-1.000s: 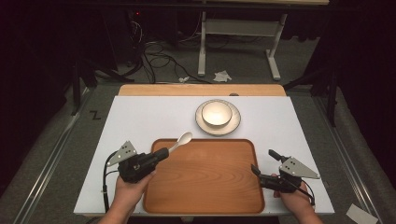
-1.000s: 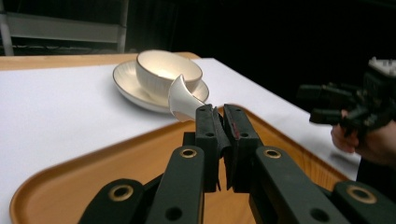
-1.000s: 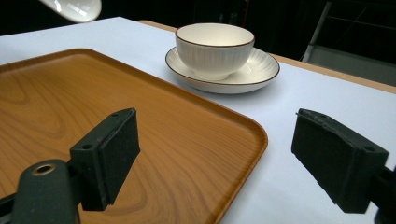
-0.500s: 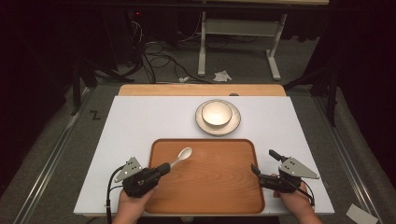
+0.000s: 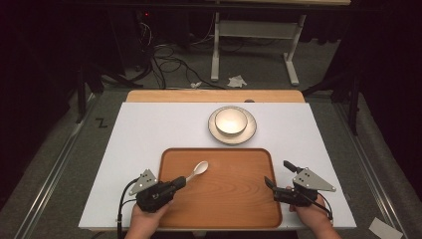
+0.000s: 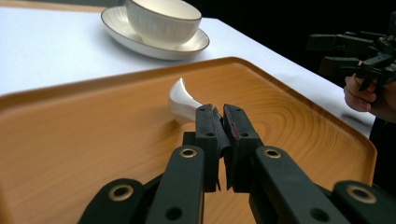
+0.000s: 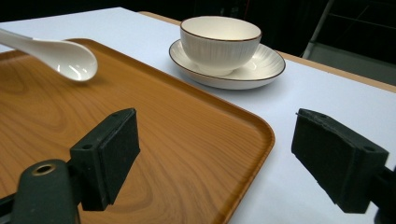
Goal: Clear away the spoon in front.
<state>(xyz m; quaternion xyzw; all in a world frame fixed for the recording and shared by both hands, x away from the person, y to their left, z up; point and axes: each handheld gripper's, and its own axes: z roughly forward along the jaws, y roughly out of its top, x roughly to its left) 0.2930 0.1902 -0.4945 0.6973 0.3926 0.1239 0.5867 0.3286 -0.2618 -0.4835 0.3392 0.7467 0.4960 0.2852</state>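
Nearest the person, the left tongs [image 5: 180, 181] are clamped on the handle of one glossy white ceramic spoon [image 5: 197, 171], whose bowl sits over the near-left part of the tray [image 5: 234, 209]. The right tongs [image 5: 279, 179] stand wide open and empty at the tray's right rim. The single tray is rectangular, wood-grained, round-cornered. Farther back on the white tabletop [image 5: 149, 134], one ribbed cream bowl [image 5: 230, 121] sits in one dark-rimmed saucer [image 5: 249, 130].

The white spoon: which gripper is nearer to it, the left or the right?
Left. The left gripper is shut on the spoon handle; the right gripper waits open at the tray's opposite edge.
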